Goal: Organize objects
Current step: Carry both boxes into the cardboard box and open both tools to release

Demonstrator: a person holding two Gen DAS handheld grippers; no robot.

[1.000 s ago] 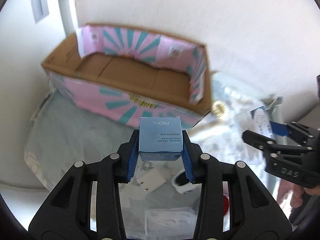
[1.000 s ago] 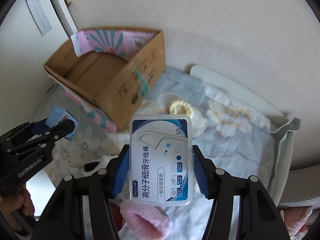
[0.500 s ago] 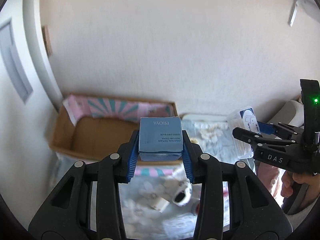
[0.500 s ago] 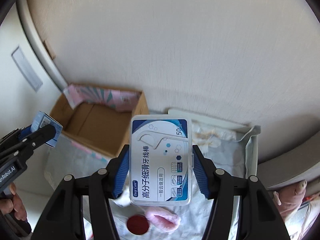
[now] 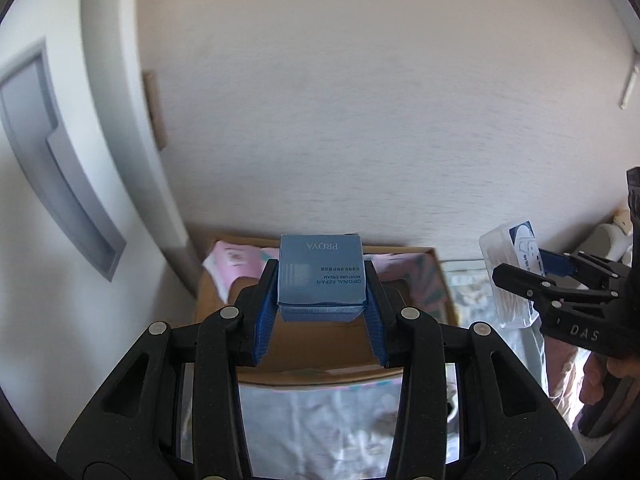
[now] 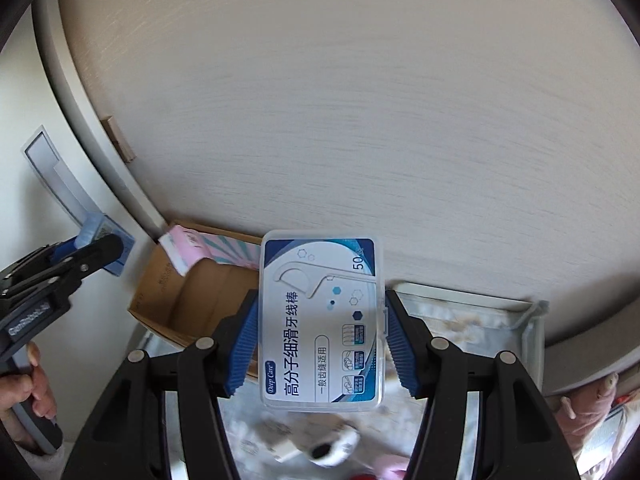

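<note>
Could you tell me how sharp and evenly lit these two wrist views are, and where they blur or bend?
Left wrist view: the blue box in the left gripper is sharp, the cardboard box behind it soft, and the door frame bows. Right wrist view: the floss case in the right gripper is crisp, the clutter below it is smeared; daylight is soft.

The cream box [image 5: 321, 276] is showing plain mid-blue with pale grey lettering; the floss-pick case [image 6: 321, 320] is showing clear plastic under a white label with a navy and teal corner; behind the cream box, the carton [image 5: 320, 344] is showing brown card inside and pink flaps with teal rays; below the carton, the cloth [image 5: 320, 424] is looking pale grey-white with faint flowers; both grippers' pads [image 5: 266, 312] are showing ribbed blue on black frames.
</note>
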